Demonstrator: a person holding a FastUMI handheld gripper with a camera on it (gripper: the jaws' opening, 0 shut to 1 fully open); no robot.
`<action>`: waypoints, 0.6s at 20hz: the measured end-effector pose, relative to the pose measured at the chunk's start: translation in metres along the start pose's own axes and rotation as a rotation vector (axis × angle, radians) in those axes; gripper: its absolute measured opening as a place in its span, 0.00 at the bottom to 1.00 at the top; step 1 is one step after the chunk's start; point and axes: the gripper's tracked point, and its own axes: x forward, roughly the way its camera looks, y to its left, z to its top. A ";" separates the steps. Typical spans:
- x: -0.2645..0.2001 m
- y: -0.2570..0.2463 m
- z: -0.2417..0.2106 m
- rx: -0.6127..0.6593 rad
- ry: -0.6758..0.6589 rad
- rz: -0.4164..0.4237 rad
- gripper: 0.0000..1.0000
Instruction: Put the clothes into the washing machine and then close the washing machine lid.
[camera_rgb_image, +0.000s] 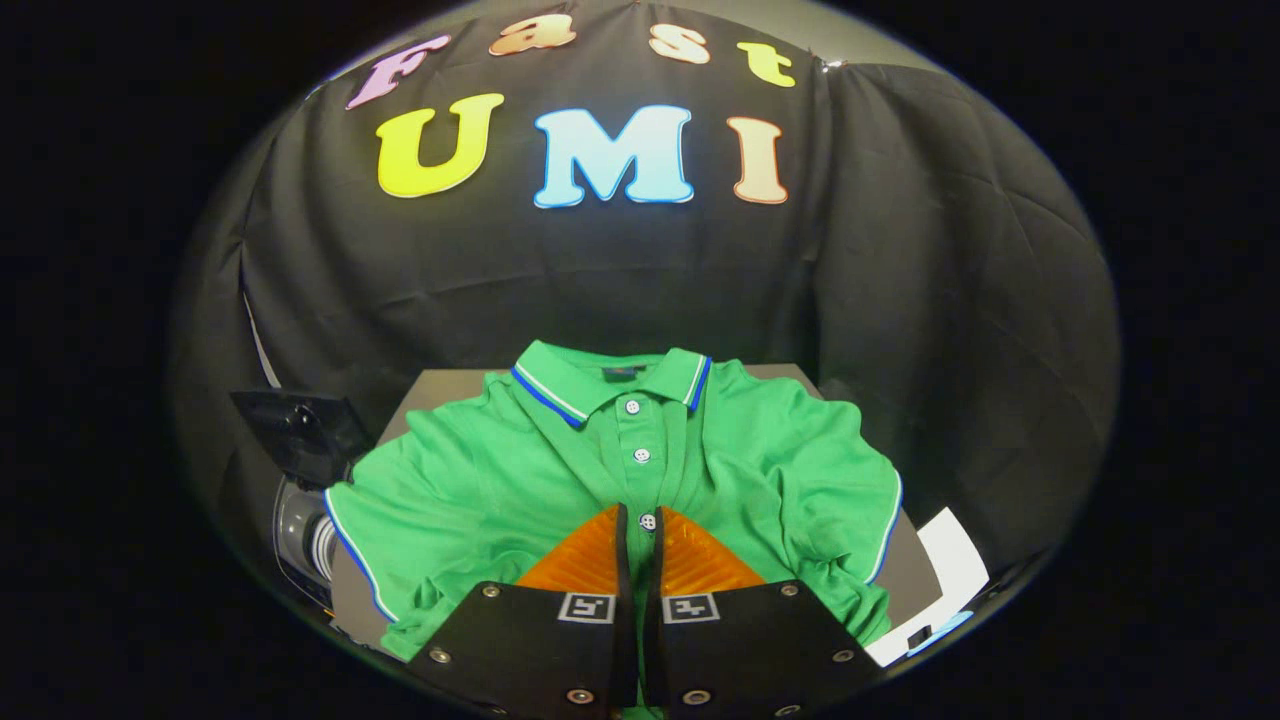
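Lying flat and face up on a small grey table (440, 385), the green polo shirt (480, 480) spreads from the fingers out toward twelve o'clock, collar farthest away, its button placket running straight back to the gripper (641, 525). The two fingers stand almost together with only a thin slit between them, their tips over the placket beside the lowest button (647, 521); whether any cloth is pinched in that slit cannot be told, and they look to rest on or just above the fabric, not clamped on it. The shirt should handle as a light, limp knit: it will sag and trail once lifted, will not slip much, and cannot break, though the buttons and the stiffer collar (600, 385) give little for the fingers to bite. A gathered fold at the chest, or the bunched fabric at four o'clock near the sleeve with its blue trim, looks the better hold, since a single flat layer may slide out. At eight o'clock, beside and lower than the table edge, sits what seems to be the washing machine (300, 535), a pale round body with its dark lid (295, 430) standing open. A white sheet of paper (950, 560) lies at four o'clock by the table corner. Black cloth walls the booth all round.
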 end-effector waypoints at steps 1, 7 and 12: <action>-0.006 0.001 0.008 0.004 -0.015 0.001 0.03; -0.060 0.022 0.078 -0.008 -0.138 0.006 0.03; -0.117 0.052 0.120 0.005 -0.242 0.015 0.03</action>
